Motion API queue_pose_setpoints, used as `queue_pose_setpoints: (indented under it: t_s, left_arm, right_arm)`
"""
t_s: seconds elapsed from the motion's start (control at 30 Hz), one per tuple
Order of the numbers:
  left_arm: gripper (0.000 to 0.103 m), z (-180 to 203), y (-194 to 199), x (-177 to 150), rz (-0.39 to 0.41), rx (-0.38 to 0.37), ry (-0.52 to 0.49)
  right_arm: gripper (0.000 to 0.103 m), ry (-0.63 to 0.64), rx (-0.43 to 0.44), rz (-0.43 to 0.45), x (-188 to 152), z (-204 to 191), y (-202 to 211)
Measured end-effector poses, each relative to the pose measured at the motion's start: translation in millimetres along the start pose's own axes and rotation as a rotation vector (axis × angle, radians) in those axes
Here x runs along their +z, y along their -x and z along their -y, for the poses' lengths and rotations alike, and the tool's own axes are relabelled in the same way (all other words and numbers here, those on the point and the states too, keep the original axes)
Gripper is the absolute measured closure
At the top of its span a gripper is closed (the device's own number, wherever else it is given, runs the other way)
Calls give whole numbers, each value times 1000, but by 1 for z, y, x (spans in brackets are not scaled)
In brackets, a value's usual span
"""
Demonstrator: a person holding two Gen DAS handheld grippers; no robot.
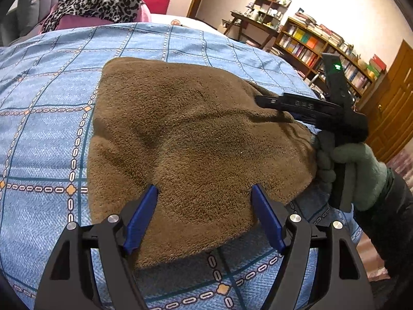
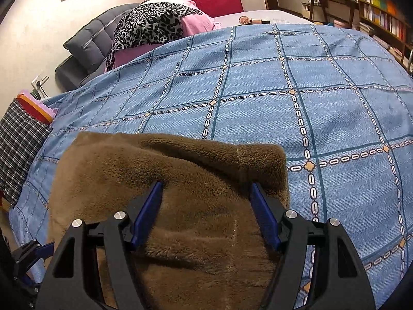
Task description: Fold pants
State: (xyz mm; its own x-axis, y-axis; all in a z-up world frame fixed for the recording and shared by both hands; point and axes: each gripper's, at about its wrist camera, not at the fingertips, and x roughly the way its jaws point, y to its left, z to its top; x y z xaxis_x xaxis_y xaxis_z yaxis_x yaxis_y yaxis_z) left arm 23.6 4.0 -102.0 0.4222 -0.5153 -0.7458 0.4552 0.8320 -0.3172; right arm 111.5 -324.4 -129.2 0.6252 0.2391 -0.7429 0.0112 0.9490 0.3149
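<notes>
While the left wrist view looks across the brown fleece pants point(image 1: 196, 139), they lie in a folded bundle on the blue checked bedspread point(image 1: 46, 118), near the edge of the bed. The left gripper point(image 1: 204, 193) has its blue fingers point(image 1: 140, 219) spread wide over the near edge of the fabric, holding nothing. Off to the right, the right gripper point(image 1: 260, 100) reaches in over the far right part of the bundle, held by a gloved hand point(image 1: 361, 170); from this angle its fingers overlap, so I can't tell here how wide they are. Over in the right wrist view it's clearer: the right gripper point(image 2: 206, 188) has its jaws wide apart with the pants point(image 2: 165, 180) underneath, tips resting on or just above the pile, nothing pinched. A rolled thick edge sits just beyond the right fingertip. My guess is this is the smoothing or finishing bit of the fold, so I'd press down flat and even, keep both jaws clear of the pile so nothing snags, and square up that rolled edge before calling it done. Hard to make out: how many layers are stacked, where the waistband or leg ends are, and whether the tips actually touch the fleece. The near part of the pants is hidden behind the gripper bodies in both views, and a leopard-print cloth point(image 2: 152, 23) at the head of the bed is unrelated.
</notes>
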Motion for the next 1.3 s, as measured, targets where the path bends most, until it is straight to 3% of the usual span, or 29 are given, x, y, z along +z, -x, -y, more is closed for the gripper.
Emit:
queue_pose_setpoints:
  t_s: [0.2,0.33,0.5,0.87,1.3]
  left_arm:
    - [28,0,6,-3,7,7,8]
    - [28,0,6,-4,8,12,7]
    - [28,5,6,-3,5,26,1]
    - [28,11,17,-2,21,78,18]
    - [20,7,27,7,65,166,18]
  right_arm:
    - [33,84,-6,108,-35,-12,62]
    - [33,123,-66,98,-65,-9,73]
    - [29,7,-8,33,-88,14,52]
    - [26,-51,1,27,-89,22,50]
    - [25,-58,-25,23,-85,17,55]
